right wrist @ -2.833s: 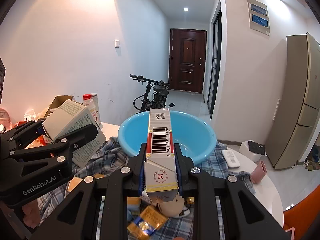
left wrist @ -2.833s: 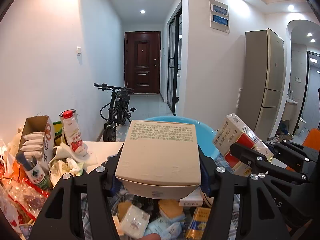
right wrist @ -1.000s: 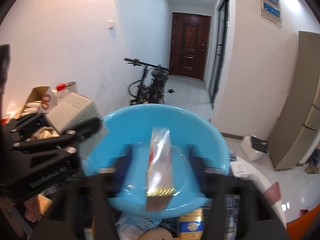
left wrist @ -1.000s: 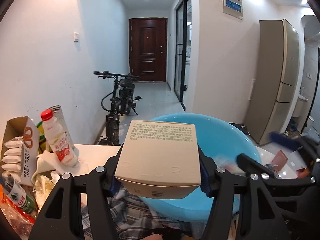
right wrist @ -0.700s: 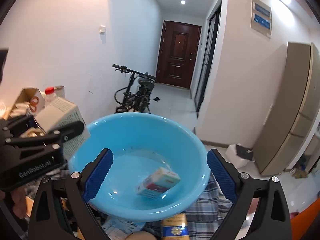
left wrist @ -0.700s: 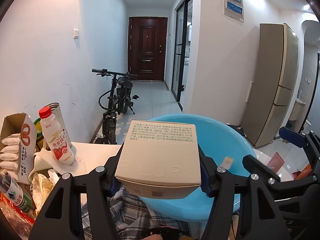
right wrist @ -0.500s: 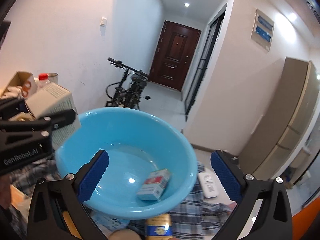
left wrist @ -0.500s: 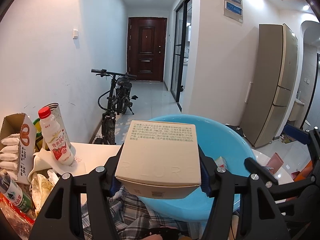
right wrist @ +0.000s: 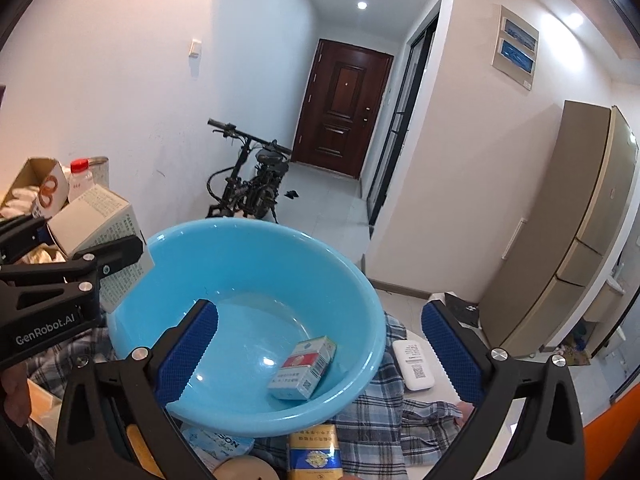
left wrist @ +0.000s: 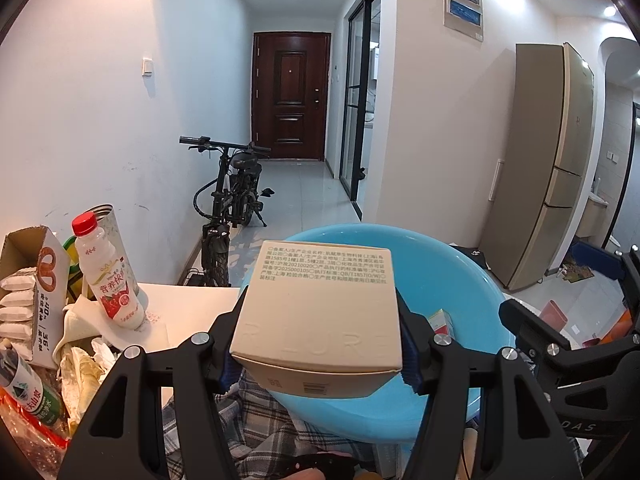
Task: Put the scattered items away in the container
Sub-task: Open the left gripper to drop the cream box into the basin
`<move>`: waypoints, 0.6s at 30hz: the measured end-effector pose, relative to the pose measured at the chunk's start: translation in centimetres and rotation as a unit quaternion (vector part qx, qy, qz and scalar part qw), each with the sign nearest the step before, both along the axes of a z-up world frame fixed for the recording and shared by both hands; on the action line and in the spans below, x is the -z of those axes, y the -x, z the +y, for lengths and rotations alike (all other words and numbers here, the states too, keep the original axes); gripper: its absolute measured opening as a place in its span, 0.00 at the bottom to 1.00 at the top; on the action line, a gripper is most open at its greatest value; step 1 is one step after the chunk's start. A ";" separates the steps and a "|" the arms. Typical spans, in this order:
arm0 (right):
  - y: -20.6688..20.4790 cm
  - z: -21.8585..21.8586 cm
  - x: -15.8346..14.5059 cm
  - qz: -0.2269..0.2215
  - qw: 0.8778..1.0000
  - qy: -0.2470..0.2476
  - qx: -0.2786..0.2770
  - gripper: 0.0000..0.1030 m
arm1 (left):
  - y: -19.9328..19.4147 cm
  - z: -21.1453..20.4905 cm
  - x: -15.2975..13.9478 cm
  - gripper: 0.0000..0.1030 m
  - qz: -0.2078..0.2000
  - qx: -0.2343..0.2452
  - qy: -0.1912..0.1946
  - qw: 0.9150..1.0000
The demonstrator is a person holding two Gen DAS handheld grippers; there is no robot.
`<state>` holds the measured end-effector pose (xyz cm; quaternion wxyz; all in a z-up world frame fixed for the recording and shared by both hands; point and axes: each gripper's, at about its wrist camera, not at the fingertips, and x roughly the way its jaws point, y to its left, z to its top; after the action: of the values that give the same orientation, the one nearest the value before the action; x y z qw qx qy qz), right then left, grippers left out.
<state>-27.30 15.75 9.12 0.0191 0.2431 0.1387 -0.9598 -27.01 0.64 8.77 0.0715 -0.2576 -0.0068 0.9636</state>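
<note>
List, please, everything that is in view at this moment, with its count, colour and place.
basin: 1, light blue, on the checked cloth
small carton: 1, white and red, lying inside the basin
beige box: 1, clamped over the basin's near rim
checked cloth: 1, blue and white, under the basin
white remote: 1, right of the basin
drink bottle: 1, white, red cap, far left
bicycle: 1, black, hallway
left hand-held gripper: 1, black, shut on the beige box
right hand-held gripper: 1, black, blue pads, open above the basin

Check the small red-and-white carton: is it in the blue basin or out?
In. The small red-and-white carton lies flat on the floor of the round blue plastic basin, clear of the open right tongs.
</note>
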 end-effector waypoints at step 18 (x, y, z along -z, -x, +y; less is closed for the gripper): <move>0.5 0.5 0.5 -0.001 0.999 -0.034 0.018 1.00 | 0.2 1.0 0.4 0.58 -0.001 0.007 0.016 1.000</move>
<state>-27.82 16.23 8.60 -0.0068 0.2466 0.1671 -0.9546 -27.23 1.61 8.34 0.0745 -0.2595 0.0102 0.9628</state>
